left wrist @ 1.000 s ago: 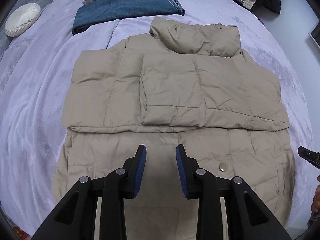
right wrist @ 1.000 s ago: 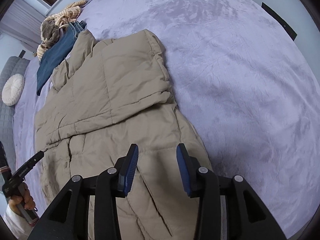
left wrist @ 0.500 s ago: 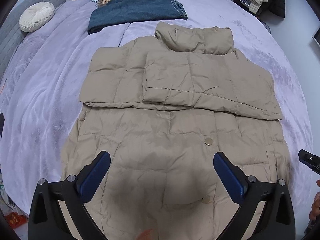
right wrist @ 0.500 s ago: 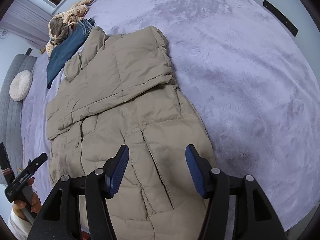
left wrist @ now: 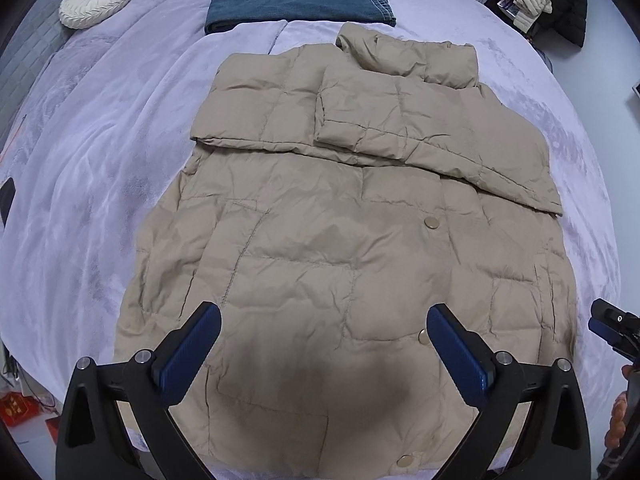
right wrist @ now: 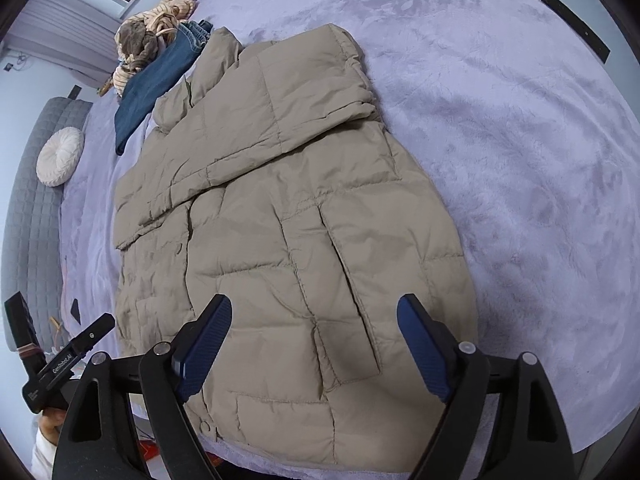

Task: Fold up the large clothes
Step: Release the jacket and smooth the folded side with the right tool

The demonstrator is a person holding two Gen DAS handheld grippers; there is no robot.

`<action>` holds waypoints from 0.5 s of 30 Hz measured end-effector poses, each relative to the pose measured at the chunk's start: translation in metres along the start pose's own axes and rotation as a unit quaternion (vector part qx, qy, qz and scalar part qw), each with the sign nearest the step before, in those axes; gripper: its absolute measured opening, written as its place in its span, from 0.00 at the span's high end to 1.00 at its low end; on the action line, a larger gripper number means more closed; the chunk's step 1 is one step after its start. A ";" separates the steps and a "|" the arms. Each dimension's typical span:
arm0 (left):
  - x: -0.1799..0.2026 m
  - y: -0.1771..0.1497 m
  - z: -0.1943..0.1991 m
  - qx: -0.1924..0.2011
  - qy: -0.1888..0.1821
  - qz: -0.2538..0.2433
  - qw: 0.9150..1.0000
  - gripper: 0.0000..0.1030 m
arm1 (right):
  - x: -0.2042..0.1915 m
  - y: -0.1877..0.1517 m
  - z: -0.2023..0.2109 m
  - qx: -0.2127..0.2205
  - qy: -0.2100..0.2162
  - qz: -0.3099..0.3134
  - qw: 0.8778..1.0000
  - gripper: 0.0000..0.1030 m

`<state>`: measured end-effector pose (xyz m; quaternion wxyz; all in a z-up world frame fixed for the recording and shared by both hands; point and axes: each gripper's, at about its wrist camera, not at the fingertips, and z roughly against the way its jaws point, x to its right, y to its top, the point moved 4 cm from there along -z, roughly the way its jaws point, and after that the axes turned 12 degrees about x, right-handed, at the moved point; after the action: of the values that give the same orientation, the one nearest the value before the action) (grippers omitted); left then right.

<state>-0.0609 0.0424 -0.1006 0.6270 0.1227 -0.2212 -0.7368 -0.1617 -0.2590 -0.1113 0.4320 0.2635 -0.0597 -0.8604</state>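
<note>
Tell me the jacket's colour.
Plain beige; the jacket shows best in the left wrist view.

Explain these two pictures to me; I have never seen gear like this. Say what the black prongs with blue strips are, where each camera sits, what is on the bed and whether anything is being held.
There is no robot here. A person holds a hand tool in each hand, each a two-finger gripper with a wide-angle camera looking forward along its fingers. The black prongs with blue pads are those fingers.

One picture comes from the left gripper, the other from the right gripper. Both point down at a bed with a lilac blanket.

On the blanket lies a beige puffer jacket, spread flat with its sleeves folded across the chest. Beyond it are folded jeans, a round white cushion and a striped bundle of cloth.

Nothing is held. Both grippers have just been opening, their jaws stand wide apart above the jacket's lower part, with nothing pinched between the pads.
</note>
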 end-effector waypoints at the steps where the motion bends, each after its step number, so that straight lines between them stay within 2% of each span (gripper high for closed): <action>1: -0.004 -0.003 0.000 -0.002 -0.001 0.000 1.000 0.00 | -0.002 -0.004 0.000 0.000 -0.002 -0.004 1.000 0.16; 15: -0.076 -0.067 0.007 -0.029 -0.030 0.008 0.999 0.00 | -0.009 -0.082 0.008 0.008 -0.018 -0.071 0.997 0.15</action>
<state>-0.1087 0.1259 -0.1341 0.6293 0.0801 -0.2194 -0.7412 -0.2204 -0.2024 -0.1280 0.3665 0.2553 -0.0551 -0.8930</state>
